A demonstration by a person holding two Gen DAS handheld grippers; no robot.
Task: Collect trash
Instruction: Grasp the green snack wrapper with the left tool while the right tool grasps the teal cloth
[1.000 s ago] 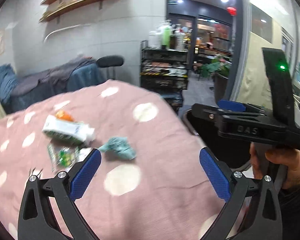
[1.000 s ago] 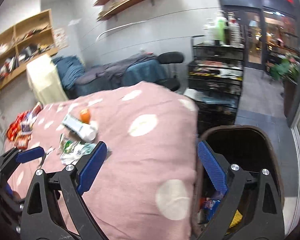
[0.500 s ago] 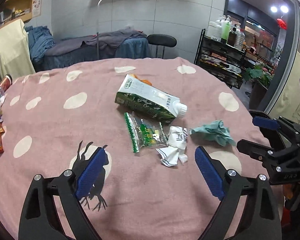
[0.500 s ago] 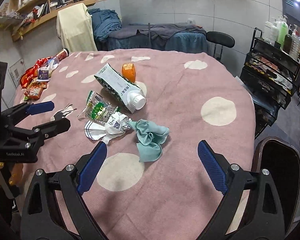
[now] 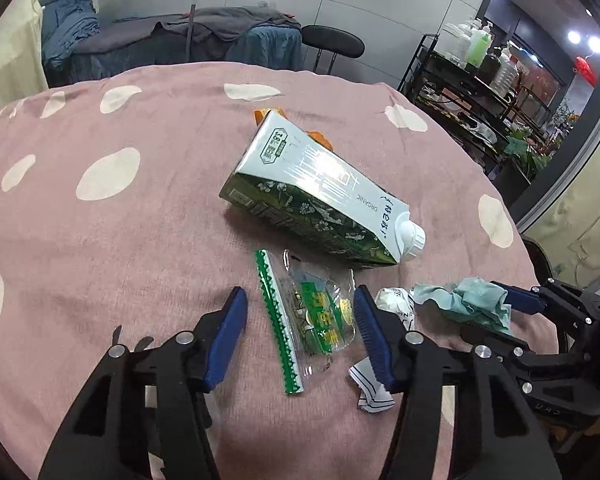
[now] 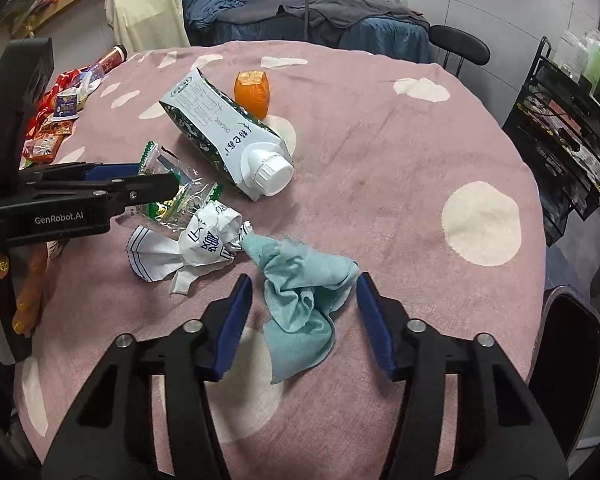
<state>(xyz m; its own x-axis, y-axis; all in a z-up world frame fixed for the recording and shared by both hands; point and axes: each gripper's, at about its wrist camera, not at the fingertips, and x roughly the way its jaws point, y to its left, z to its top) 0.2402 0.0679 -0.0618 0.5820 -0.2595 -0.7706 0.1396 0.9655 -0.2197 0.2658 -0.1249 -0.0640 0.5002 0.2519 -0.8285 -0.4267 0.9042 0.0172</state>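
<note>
Trash is lying in a loose cluster on the pink dotted tablecloth (image 6: 400, 152). The clear green-printed wrapper (image 5: 316, 312) is sitting between the blue pads of the left gripper (image 5: 300, 320); its jaws have just been closing, now roughly half open, and the right pad is right at the wrapper's edge while the left pad is standing clear of the serrated green strip, no grip visible. The teal crumpled cloth (image 6: 300, 300) is lying between the pads of the right gripper (image 6: 302, 304); those jaws have also just been closing, about half open, right pad looking right at the cloth's edge, left pad apart, contact hard to tell. A crumpled white paper (image 6: 204, 240) is touching the cloth's far-left tip and sitting just beside the wrapper. The green-and-white carton (image 6: 224, 136) is lying on its side just beyond, cap facing the right wrist camera. An orange peel piece (image 6: 253, 94) is standing right behind the carton. Snack packets (image 6: 56, 120) are sitting well apart at the table's far left edge. A dark bin rim (image 6: 568, 320) is showing at lower right of the table.
</note>
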